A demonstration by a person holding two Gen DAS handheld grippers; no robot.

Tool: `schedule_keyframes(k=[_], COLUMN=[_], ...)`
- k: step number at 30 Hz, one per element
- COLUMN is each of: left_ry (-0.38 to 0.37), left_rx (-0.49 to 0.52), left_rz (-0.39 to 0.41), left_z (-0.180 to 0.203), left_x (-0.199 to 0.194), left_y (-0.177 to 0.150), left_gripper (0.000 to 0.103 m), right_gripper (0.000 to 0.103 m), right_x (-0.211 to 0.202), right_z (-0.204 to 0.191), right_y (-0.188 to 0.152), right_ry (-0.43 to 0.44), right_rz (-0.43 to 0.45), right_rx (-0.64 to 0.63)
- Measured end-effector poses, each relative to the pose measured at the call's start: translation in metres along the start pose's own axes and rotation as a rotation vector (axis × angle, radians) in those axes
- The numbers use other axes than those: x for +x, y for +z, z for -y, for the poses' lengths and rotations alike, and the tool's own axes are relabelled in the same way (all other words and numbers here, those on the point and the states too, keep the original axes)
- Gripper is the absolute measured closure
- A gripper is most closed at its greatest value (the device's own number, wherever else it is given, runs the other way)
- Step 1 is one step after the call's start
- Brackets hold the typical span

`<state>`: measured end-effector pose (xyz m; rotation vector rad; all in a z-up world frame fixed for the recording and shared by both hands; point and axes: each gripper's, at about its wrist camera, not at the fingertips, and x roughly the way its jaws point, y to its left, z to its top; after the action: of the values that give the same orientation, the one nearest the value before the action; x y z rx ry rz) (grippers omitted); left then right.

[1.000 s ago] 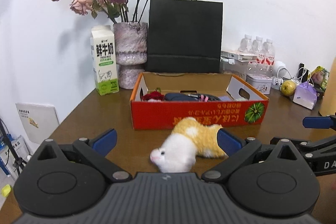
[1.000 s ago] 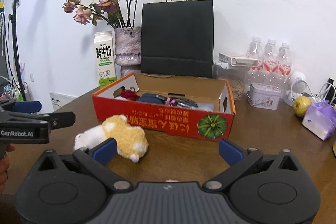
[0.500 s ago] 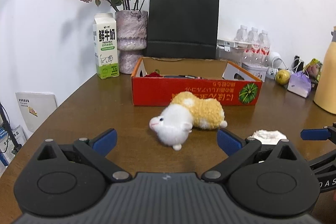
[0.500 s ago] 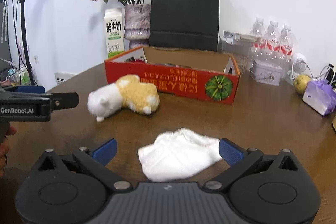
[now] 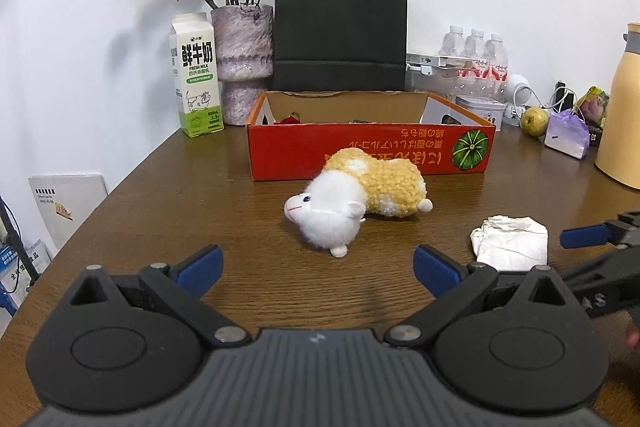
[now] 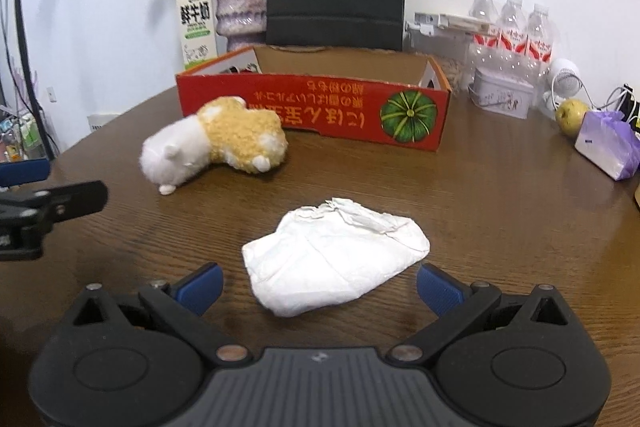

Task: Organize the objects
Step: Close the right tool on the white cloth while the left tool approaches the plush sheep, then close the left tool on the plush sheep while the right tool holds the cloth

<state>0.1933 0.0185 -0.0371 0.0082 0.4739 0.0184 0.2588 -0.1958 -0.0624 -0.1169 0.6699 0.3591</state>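
Observation:
A white and yellow plush toy (image 5: 352, 199) lies on the brown table in front of a red cardboard box (image 5: 368, 153); it also shows in the right wrist view (image 6: 216, 147), as does the box (image 6: 320, 107). A crumpled white cloth (image 6: 336, 259) lies just ahead of my right gripper (image 6: 320, 287), which is open and empty. The cloth shows in the left wrist view (image 5: 510, 245). My left gripper (image 5: 318, 269) is open and empty, a short way back from the plush toy.
Behind the box stand a milk carton (image 5: 196, 75), a vase of dried roses (image 5: 242, 63) and a black paper bag (image 5: 340, 27). At the right are water bottles (image 6: 512, 27), a tin (image 6: 502, 95), an apple (image 6: 572, 115), a purple pack (image 6: 608, 145) and a yellow jug (image 5: 620, 107).
Both grippers have pulled back from the box and lowered. The plush toy now lies farther ahead, and the white cloth has come into view in front of the right gripper.

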Motion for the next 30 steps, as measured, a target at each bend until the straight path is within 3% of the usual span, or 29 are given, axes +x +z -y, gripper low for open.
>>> schedule_keyframes(k=[6, 18, 30], left_ry=[0.001, 0.014, 0.027], left_rx=[-0.015, -0.047, -0.082], left_rz=[-0.006, -0.015, -0.029], left_z=[-0.003, -0.009, -0.016], left_x=[0.0, 0.003, 0.005], left_y=[0.0, 0.0, 0.001], left_gripper=[0.0, 0.0, 0.0], right_gripper=[0.0, 0.0, 0.045], right_x=[0.021, 0.028, 0.009], right_z=[-0.002, -0.001, -0.009], right_y=[0.016, 0.008, 0.0], right_ry=[-0.056, -0.043, 0.02], right_rz=[-0.024, -0.017, 0.029], right_rx=[0.036, 0.054, -0.005])
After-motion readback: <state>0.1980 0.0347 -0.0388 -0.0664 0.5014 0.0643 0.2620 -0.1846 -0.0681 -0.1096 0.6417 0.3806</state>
